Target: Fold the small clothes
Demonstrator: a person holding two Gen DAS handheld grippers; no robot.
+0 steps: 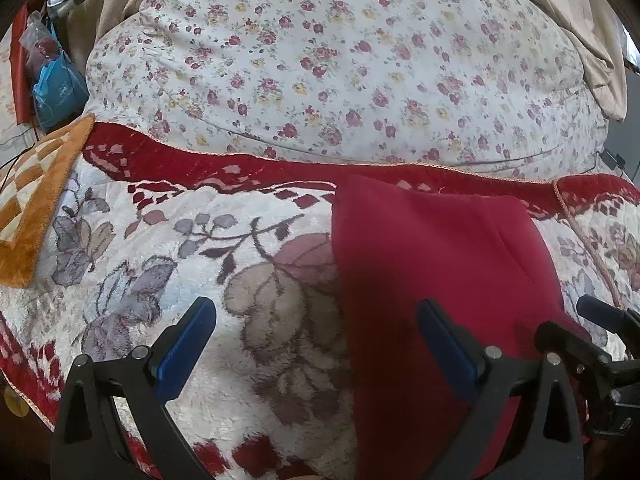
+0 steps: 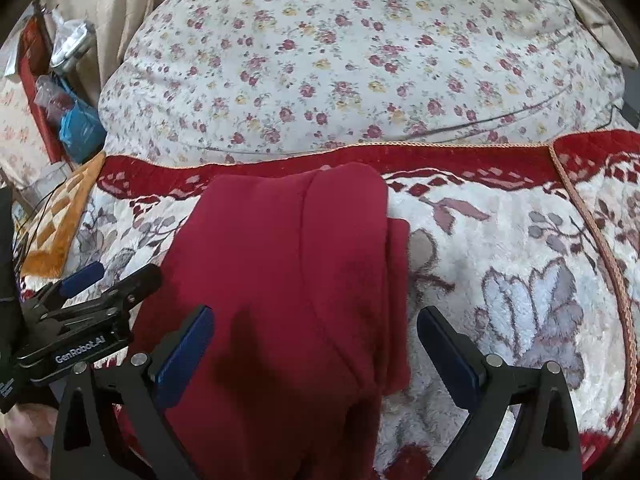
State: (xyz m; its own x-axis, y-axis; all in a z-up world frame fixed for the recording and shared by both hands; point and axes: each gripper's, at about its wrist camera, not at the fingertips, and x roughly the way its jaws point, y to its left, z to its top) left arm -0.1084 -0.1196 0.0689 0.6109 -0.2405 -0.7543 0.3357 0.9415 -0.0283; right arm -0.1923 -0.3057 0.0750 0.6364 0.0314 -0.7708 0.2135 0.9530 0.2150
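Observation:
A dark red garment (image 1: 432, 280) lies folded lengthwise on the flowered blanket (image 1: 224, 264); it also shows in the right wrist view (image 2: 288, 272). My left gripper (image 1: 316, 344) is open and empty, low over the garment's left edge. My right gripper (image 2: 316, 348) is open and empty, straddling the garment's near right part. The left gripper shows at the left of the right wrist view (image 2: 100, 296), beside the garment. The right gripper's tip shows at the right edge of the left wrist view (image 1: 600, 312).
A large white quilt with small flowers (image 1: 328, 64) is piled behind the blanket. An orange checked mat (image 1: 36, 200) lies at the left. Bags and clutter (image 1: 52, 76) stand at the far left. Beige curtains (image 2: 120, 8) hang behind.

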